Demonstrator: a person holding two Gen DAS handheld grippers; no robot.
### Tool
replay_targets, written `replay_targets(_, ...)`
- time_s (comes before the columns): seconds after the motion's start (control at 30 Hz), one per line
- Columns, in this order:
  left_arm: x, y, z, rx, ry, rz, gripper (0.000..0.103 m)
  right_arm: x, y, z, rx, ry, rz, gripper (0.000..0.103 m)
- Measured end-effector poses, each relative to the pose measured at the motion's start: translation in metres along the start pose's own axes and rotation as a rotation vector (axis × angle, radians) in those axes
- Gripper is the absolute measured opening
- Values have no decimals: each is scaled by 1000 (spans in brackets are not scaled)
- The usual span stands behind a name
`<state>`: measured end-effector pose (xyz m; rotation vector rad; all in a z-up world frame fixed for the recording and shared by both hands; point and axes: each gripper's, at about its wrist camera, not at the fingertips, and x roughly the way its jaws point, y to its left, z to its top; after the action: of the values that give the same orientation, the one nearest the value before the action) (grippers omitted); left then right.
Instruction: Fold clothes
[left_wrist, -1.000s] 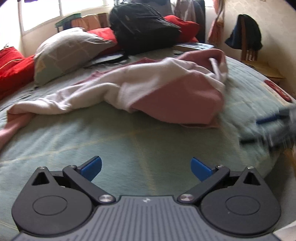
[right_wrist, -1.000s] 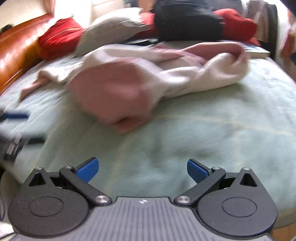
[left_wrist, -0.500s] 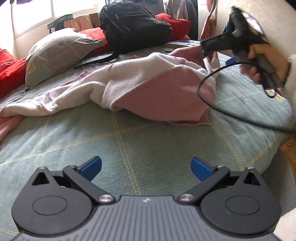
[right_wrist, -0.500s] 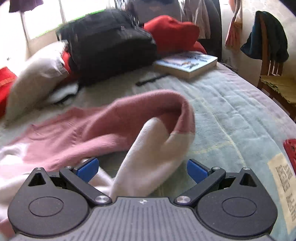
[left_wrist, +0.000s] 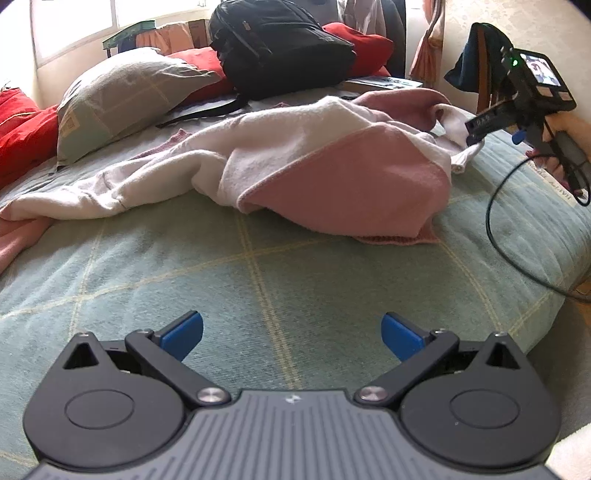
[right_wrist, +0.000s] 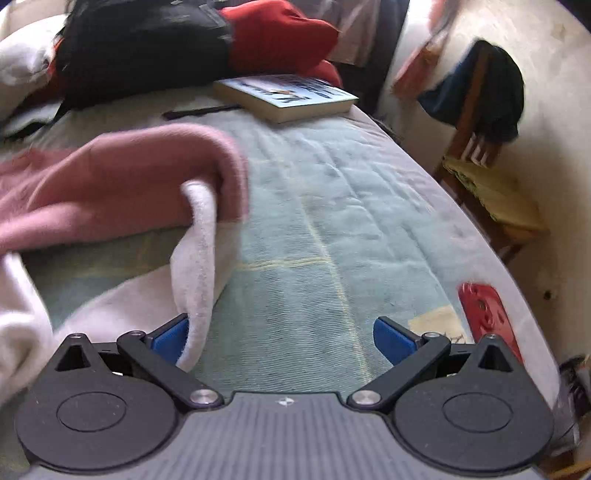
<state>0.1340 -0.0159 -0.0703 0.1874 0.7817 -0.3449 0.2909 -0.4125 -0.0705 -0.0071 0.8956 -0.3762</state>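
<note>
my right gripper (right_wrist: 280, 336) has swung to the pink-and-white sweatshirt's (left_wrist: 332, 170) white cuff (right_wrist: 199, 258) near the bed's (left_wrist: 258, 277) right edge, jaws apart; left gripper (left_wrist: 291, 332) waits, jaws apart.

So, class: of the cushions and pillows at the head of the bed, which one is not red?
The pale grey-green pillow, left of the black backpack. The cushions around it and behind the backpack are all red.

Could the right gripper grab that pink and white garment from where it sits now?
Probably yes. The right gripper is open, and a white fold of the garment already hangs between its fingers, against the left one. Nothing blocks it; closing should catch the cloth.
</note>
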Motion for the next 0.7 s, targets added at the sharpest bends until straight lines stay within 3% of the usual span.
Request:
replay_targets(0.13, 0, -2, 1, 4, 0, 4, 102, 0, -1, 7, 75, -25, 152, 103)
replay_targets(0.23, -1, -2, 1, 4, 2, 11, 102, 11, 8, 14, 112, -7, 180, 103)
replay_targets(0.4, 0, 0, -1, 1, 8, 25, 102, 29, 18, 14, 18, 16, 35, 103)
replay_targets(0.6, 5, 0, -2, -2, 20, 24, 102, 29, -10, 14, -30, 6, -98, 103)
replay_targets(0.7, 6, -2, -2, 2, 25, 19, 102, 30, -20, 18, -70, -30, -204, 103)
